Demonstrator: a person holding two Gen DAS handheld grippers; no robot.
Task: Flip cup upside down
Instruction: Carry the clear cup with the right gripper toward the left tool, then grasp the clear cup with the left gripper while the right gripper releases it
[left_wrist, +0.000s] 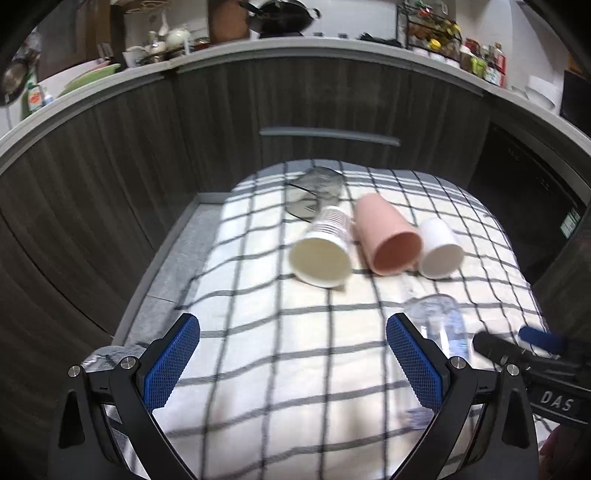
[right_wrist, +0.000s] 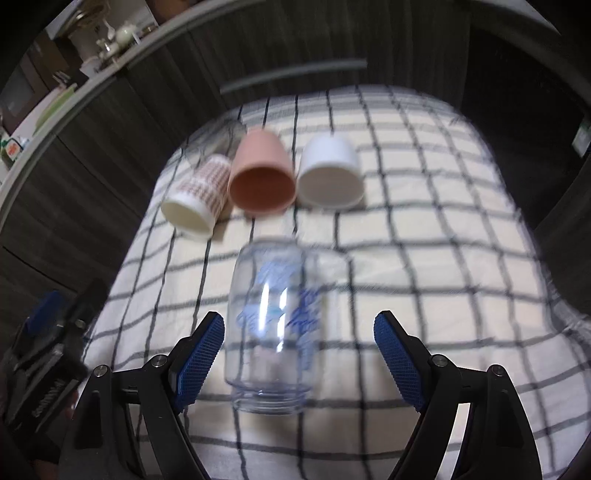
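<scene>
Approach step, I judge: the right gripper (right_wrist: 299, 350), spread wide and holding nothing, flanks the clear glass cup (right_wrist: 273, 328) lying just ahead (left gripper (left_wrist: 293, 363) likewise released), so closing on it comes next.

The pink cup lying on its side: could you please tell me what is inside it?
Nothing shows inside the pink cup: its open mouth faces the camera, showing bare pink wall. The bottom is dim and blurred. Its body hides part of the checked cloth behind it.

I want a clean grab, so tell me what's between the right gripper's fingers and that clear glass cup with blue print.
Nothing: in the right wrist view the clear glass cup lies on its side inside the open right gripper, only checked cloth around it.
</scene>
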